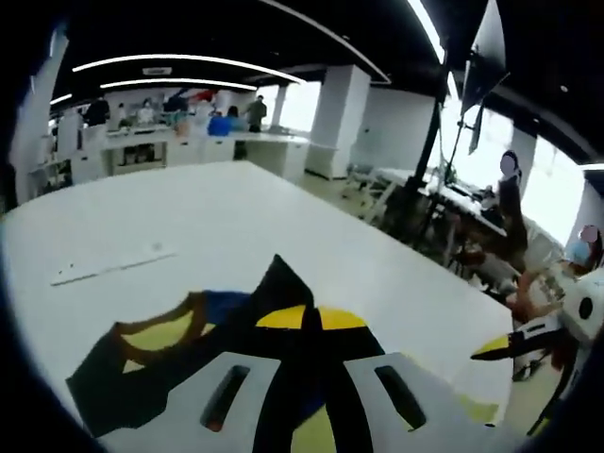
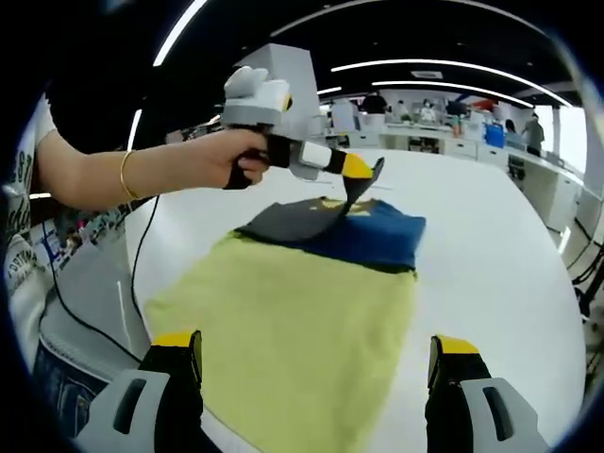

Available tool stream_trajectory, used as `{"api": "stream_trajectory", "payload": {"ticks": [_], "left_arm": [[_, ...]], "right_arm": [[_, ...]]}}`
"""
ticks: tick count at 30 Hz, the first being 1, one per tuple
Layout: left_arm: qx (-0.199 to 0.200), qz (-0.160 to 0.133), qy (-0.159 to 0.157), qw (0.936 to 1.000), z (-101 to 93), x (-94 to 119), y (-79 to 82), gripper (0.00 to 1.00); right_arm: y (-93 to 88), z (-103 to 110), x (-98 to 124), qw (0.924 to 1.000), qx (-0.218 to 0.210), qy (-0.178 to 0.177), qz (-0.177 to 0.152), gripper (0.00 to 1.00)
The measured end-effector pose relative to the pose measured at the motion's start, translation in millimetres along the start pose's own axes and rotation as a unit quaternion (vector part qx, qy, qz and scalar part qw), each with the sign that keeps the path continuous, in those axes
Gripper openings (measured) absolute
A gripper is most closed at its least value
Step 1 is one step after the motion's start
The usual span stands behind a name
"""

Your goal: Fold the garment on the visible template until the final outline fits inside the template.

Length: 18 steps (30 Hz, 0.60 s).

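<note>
Our left gripper (image 2: pixel 363 172) pinches the dark corner of the garment (image 2: pixel 311 302), lifting it off the far end. Our right gripper (image 2: pixel 316 363) hangs spread and empty over the near yellow edge. The garment lies flat on the white table (image 2: pixel 510 255), blue band far, yellow near. We judge it soft, light and floppy; best taken at corners or hems.
</note>
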State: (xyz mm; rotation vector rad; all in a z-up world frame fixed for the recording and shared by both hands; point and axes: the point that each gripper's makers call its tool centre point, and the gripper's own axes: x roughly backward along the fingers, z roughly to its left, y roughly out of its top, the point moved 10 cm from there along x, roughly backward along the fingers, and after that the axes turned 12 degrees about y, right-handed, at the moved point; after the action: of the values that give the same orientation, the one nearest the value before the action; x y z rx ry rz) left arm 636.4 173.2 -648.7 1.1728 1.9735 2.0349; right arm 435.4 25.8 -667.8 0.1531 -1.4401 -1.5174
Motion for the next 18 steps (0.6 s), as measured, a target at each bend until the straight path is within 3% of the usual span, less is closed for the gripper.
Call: {"api": "stream_trajectory", "payload": {"ticks": [12,18], "left_arm": [[0.011,0.039,-0.021,0.9990,-8.9,-26,-23.4,0.01],[-0.015,0.030,-0.041,0.9986,-11.9,-22,-29.8,0.18]], "right_arm": [[1.4,-4,0,1.0000,-0.004,-0.003,-0.007,0.99],[2.9,-5,1,0.9999,-0.002,-0.005,-0.013,0.99]]}}
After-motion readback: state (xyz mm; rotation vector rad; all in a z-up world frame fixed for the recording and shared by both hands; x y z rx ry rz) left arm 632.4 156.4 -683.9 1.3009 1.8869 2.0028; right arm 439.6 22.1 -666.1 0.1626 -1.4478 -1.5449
